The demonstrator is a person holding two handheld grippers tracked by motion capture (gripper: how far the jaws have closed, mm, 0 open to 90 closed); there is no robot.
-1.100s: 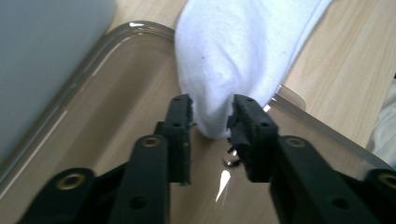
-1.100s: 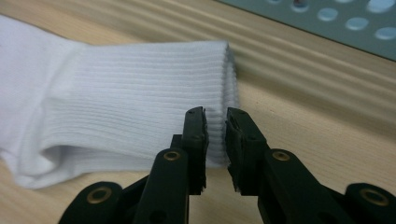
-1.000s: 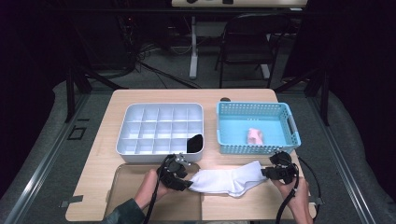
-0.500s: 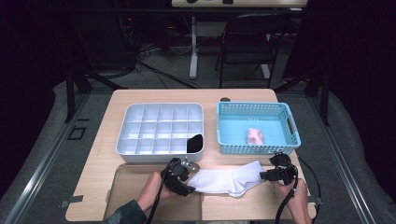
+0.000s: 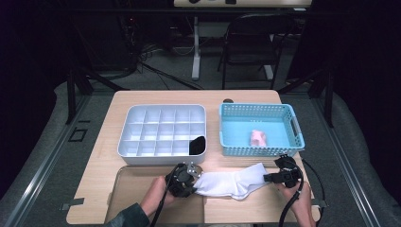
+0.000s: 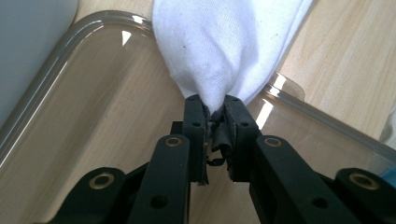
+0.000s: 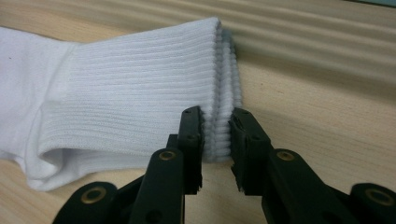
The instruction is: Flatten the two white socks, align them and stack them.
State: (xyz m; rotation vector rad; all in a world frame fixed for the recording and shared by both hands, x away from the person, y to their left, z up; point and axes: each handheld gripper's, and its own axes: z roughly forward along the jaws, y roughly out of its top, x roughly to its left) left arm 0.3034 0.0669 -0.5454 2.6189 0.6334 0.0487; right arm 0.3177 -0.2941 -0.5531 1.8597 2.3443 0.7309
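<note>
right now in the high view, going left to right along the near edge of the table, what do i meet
clear plastic tray → left gripper shut on the toe end → white sock lying across the wood → right gripper pinching the ribbed cuff

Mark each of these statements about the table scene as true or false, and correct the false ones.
1. The left claw is shut on one end of the white sock. True.
2. The right claw pinches the sock's ribbed cuff. True.
3. The blue basket is empty. False: a small pink item lies in it.
4. The white divided tray has a black item in its near right compartment. True.
5. The sock lies inside the blue basket. False: it lies on the wooden table in front of the basket, stretched between the two claws.
6. The divided tray stands to the right of the basket. False: it stands to its left.
</note>
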